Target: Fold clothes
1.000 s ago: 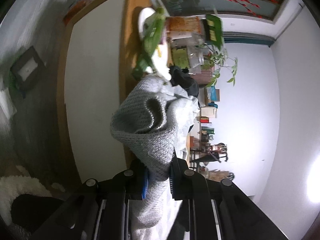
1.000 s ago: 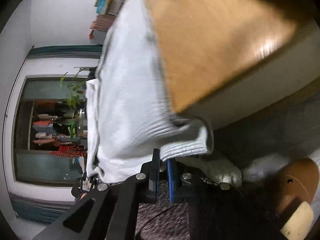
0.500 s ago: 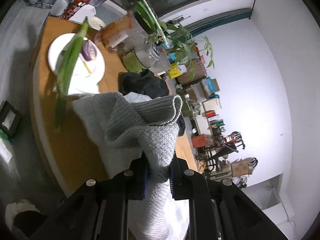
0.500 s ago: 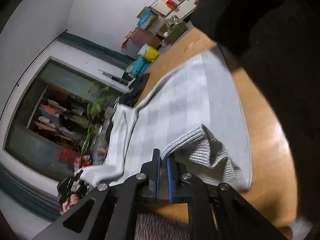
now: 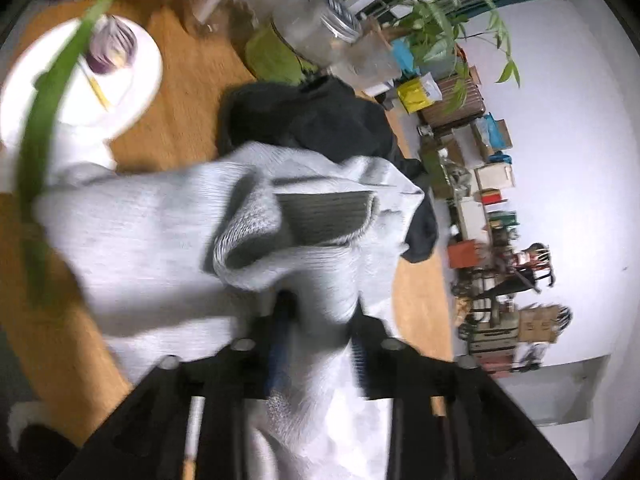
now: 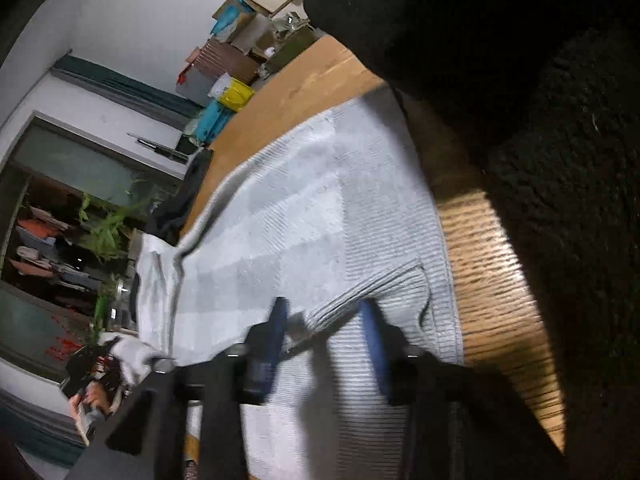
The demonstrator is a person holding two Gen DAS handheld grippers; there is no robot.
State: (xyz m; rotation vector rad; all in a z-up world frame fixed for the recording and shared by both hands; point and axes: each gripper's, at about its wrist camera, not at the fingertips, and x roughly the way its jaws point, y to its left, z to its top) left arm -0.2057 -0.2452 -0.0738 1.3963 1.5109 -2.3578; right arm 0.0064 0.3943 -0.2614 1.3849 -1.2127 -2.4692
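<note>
You have just opened both claws: your right gripper (image 6: 326, 320) and left gripper (image 5: 318, 320) now stand apart, so the grey knit sweater (image 6: 312, 216) lies released on the wooden table (image 6: 496, 288), this fold laid.

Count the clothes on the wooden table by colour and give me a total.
Grey: 1, the knit sweater
Black: 1, the dark garment bunched behind it
Total: 2
</note>
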